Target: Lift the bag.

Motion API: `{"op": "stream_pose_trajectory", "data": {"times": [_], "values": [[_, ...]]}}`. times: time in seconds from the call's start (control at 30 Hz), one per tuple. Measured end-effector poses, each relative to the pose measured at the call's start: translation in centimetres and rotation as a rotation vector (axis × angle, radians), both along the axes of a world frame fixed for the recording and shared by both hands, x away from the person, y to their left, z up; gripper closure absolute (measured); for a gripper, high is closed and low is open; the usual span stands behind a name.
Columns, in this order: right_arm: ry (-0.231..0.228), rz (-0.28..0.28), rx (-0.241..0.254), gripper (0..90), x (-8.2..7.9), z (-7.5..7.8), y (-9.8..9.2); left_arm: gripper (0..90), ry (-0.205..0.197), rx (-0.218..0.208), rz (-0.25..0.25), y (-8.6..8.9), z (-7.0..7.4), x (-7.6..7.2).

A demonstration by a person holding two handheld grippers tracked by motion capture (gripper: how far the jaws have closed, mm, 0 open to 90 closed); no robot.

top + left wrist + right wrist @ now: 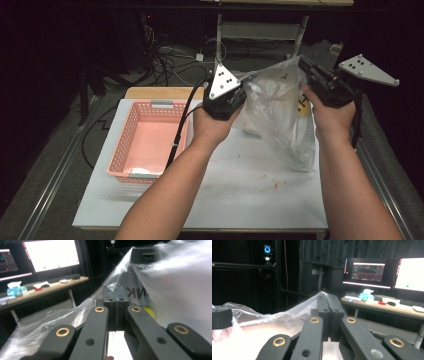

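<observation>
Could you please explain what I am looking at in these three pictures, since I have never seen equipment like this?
No robot here: a person holds a hand-operated claw in each hand. The high view looks down on the table from above the person. The other two pictures come from cameras riding on each claw, looking along its black jaws. The left claw and the right claw are both shut on the edge of a clear plastic bag, holding it up between them above the table. Something with dark lettering and a yellow spot shows through the bag; I cannot tell what it is. A pink basket sits on the table's left side.
</observation>
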State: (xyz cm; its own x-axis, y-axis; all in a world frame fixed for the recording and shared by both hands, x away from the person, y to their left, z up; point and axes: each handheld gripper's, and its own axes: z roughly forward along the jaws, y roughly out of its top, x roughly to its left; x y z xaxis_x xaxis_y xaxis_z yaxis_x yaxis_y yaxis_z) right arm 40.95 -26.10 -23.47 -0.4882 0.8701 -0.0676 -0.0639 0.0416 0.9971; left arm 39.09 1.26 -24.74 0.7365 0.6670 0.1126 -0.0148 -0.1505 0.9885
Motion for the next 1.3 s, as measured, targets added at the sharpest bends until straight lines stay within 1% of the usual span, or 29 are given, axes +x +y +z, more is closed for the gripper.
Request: {"op": "stream_pose_trajectory", "data": {"times": [0.07, 0.13, 0.2, 0.27, 0.3, 0.37, 0.4, 0.5, 0.57, 0.67, 0.8, 0.97, 1.0, 1.1, 1.13, 1.2, 1.27, 1.3], "values": [[-0.018, -0.005, -0.006, 90.0, 0.0, 0.9, -0.1, 89.3, -0.018, -0.008, 0.003, -0.1, 1.1, 0.1], [-0.032, -0.007, 0.001, 90.0, 0.0, 1.6, -0.2, 89.3, -0.036, -0.027, 0.007, 0.0, 2.2, 0.1], [-0.043, -0.01, 0.009, 90.0, 0.0, 2.2, -0.5, 89.3, -0.05, -0.032, 0.012, 0.1, 3.1, 0.1], [-0.048, -0.014, 0.015, 90.0, -0.1, 2.6, -0.7, 89.3, -0.063, -0.033, 0.015, 0.3, 3.7, 0.0], [-0.049, -0.016, 0.013, 90.0, -0.1, 2.6, -0.9, 89.2, -0.066, -0.032, 0.016, 0.3, 3.8, 0.0], [-0.034, -0.02, 0.016, 90.0, 0.0, 2.2, -1.1, 89.2, -0.057, -0.022, 0.014, 0.2, 3.5, 0.1], [-0.029, -0.022, 0.008, 90.0, 0.1, 1.8, -1.2, 89.2, -0.046, -0.017, 0.013, 0.2, 3.1, 0.2], [0.005, -0.026, -0.005, 90.0, 0.5, 0.2, -1.4, 89.1, -0.021, 0.005, 0.021, 0.2, 1.8, 0.5], [0.027, -0.032, 0.001, 90.0, 0.7, -0.8, -1.6, 89.0, 0.001, 0.007, 0.026, 0.4, 0.9, 0.8], [0.052, -0.038, -0.007, 90.0, 1.0, -1.9, -1.9, 88.9, 0.026, 0.003, 0.026, 0.8, 0.1, 1.2], [0.068, -0.044, -0.01, 90.0, 1.1, -2.5, -2.1, 88.8, 0.032, 0.007, 0.027, 1.2, -0.2, 1.3], [0.068, -0.043, -0.016, 90.0, 1.0, -2.5, -2.0, 87.7, 0.025, 0.01, 0.026, 1.3, 0.0, 1.2], [0.067, -0.042, -0.019, 90.0, 1.1, -2.5, -2.0, 81.8, 0.042, 0.009, 0.016, 1.3, 0.0, 1.1], [0.074, -0.045, -0.027, 90.0, 1.1, -2.4, -1.9, 67.3, 0.056, 0.023, 0.009, 1.5, -0.1, 0.8], [0.08, -0.047, -0.027, 90.0, 1.1, -2.4, -1.9, 63.9, 0.063, 0.028, 0.005, 1.7, -0.2, 0.5], [0.078, -0.049, -0.034, 90.0, 1.2, -2.3, -1.8, 57.3, 0.065, 0.031, 0.0, 2.1, -0.4, -0.1], [0.082, -0.055, -0.039, 90.0, 1.4, -2.3, -1.8, 51.6, 0.06, 0.048, 0.003, 2.4, -0.9, -0.9], [0.088, -0.056, -0.039, 90.0, 1.4, -2.3, -1.8, 49.8, 0.066, 0.057, 0.006, 2.6, -1.2, -1.4]]}}
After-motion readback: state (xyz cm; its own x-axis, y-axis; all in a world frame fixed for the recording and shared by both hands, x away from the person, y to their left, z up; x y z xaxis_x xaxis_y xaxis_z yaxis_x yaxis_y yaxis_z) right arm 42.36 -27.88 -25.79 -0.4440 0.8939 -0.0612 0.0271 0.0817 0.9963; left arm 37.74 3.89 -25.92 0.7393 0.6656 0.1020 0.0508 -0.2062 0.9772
